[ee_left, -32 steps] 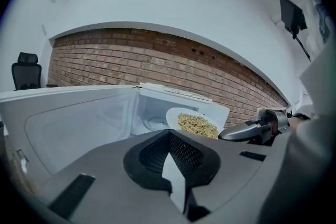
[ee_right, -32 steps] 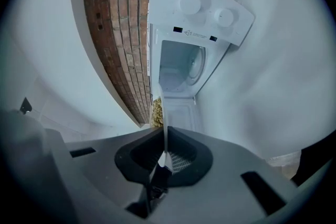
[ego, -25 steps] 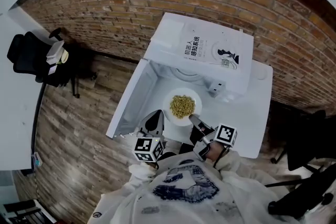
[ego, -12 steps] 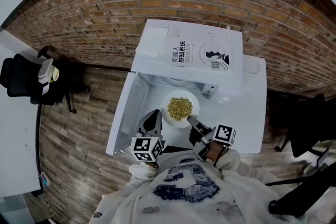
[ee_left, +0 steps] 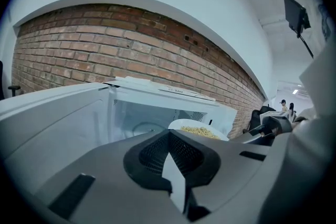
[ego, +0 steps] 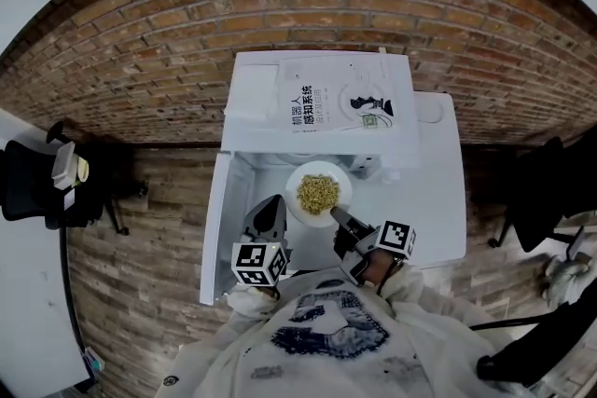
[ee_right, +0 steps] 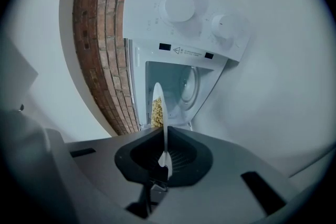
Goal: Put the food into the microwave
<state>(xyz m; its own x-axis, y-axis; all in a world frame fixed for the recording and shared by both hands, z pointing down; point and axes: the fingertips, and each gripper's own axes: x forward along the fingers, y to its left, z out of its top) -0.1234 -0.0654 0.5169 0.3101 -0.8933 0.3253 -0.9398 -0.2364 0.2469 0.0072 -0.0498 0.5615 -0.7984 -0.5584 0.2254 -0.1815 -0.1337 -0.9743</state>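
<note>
A white plate (ego: 298,206) of yellowish food (ego: 318,191) hangs level just in front of the open white microwave (ego: 270,107). My right gripper (ego: 336,213) is shut on the plate's near rim. In the right gripper view the plate (ee_right: 160,105) shows edge-on between the jaws, with the food (ee_right: 155,112) before the cavity. My left gripper (ego: 271,212) hovers left of the plate beside the swung-open door (ego: 215,238), jaws together and holding nothing. The left gripper view shows the plate (ee_left: 181,124) at the cavity mouth.
The microwave stands on a white table (ego: 434,210) against a brick wall (ego: 140,42). A printed booklet (ego: 340,102) lies on its top. Two knobs (ee_right: 179,6) sit on its control panel. Black office chairs (ego: 42,182) stand on the wooden floor at left and right.
The plate in my right gripper has drawn closer to the microwave's opening. The head view has swung, so the microwave sits more squarely ahead. The left gripper keeps its place by the door.
</note>
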